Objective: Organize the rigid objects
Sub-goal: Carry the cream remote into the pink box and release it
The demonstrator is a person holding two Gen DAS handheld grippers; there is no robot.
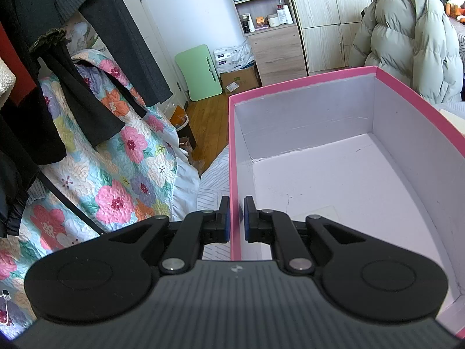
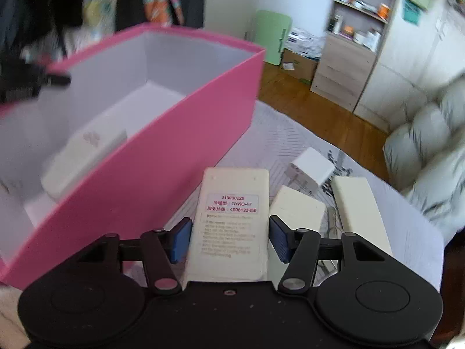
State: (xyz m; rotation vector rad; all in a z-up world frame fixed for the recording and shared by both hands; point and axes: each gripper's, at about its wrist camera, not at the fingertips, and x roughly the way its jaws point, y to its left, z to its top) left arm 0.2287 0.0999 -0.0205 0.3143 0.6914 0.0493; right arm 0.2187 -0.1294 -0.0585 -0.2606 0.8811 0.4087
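Between our right gripper [image 2: 231, 240] jaws, spread and not yet pressing, lies the remote [image 2: 232, 218], pink box [image 2: 174, 157] at ten o'clock; we should centre, then squeeze, while left gripper [image 1: 236, 218] pinches the box wall.
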